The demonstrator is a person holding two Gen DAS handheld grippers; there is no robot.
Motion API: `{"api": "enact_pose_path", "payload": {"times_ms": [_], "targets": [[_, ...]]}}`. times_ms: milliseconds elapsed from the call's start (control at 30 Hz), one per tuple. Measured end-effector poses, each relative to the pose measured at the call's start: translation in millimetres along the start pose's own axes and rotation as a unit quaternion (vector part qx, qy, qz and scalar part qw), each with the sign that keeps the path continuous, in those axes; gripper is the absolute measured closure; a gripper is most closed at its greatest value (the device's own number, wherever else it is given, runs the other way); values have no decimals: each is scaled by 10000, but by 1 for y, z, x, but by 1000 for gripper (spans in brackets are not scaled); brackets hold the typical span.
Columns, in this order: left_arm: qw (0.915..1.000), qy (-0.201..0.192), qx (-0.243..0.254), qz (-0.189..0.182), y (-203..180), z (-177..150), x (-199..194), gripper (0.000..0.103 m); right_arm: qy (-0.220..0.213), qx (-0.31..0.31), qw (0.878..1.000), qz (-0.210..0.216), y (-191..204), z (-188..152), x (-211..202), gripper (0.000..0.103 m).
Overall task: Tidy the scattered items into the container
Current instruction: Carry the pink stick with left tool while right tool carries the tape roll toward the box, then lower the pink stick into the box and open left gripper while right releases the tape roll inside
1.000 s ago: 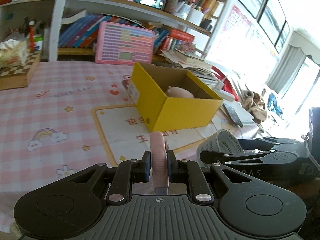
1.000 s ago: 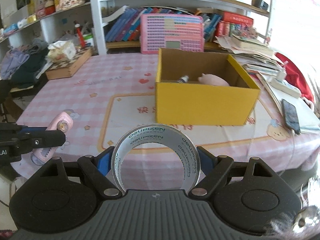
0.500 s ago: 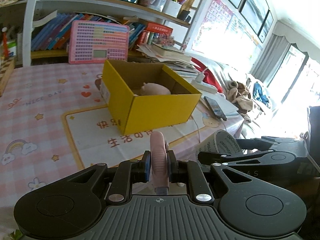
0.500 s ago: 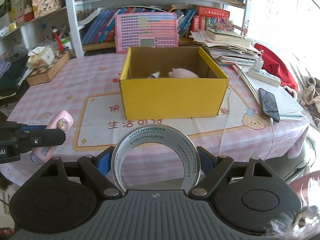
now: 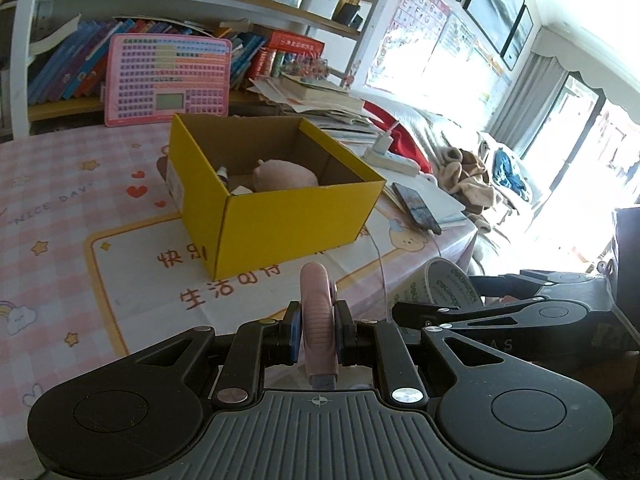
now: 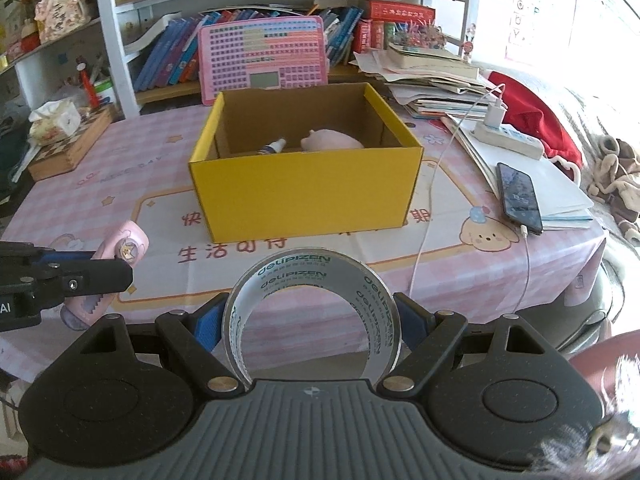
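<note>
An open yellow box (image 5: 292,220) (image 6: 308,188) stands on the pink checked tablecloth (image 6: 120,160). Inside lie a pink plush toy (image 5: 286,174) (image 6: 332,140) and a small white bottle (image 6: 274,146). My left gripper (image 5: 317,330) is shut on a pink tape dispenser (image 5: 318,320), held edge-on in front of the box; the dispenser also shows in the right wrist view (image 6: 120,248). My right gripper (image 6: 311,320) is shut on a roll of clear tape (image 6: 312,304), held upright near the table's front edge; the roll also shows in the left wrist view (image 5: 448,284).
A phone (image 6: 520,196) on a charging cable lies on papers right of the box, with a power strip (image 6: 508,136) behind. A pink toy keyboard (image 6: 264,56) leans against the bookshelf. A wooden chessboard box (image 6: 72,144) with tissues sits at the left.
Both grippers have risen and come closer toward the box with their items still held. The box interior now shows more in both views.
</note>
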State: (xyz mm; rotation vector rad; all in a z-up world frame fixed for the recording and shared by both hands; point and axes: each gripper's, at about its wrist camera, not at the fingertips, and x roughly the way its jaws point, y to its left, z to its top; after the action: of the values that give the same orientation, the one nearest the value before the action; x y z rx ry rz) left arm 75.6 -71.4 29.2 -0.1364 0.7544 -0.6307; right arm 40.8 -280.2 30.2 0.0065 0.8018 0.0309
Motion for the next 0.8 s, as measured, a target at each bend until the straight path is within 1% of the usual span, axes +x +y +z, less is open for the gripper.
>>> {"api": "enact_pose_path", "payload": {"times_ms": [367,600,800], "targets": [[9999,2,129,-27,-6,17,24,88,-4,46,10000,-1,-20,16,18,20],[9995,-218,204,87,-6,42,39,88,-222,-38,9997,64,-32,44,32,20],[9985,-444,255,201,-5,70,57,88,-588,-208,9979,146,-45,76,45,20]]}}
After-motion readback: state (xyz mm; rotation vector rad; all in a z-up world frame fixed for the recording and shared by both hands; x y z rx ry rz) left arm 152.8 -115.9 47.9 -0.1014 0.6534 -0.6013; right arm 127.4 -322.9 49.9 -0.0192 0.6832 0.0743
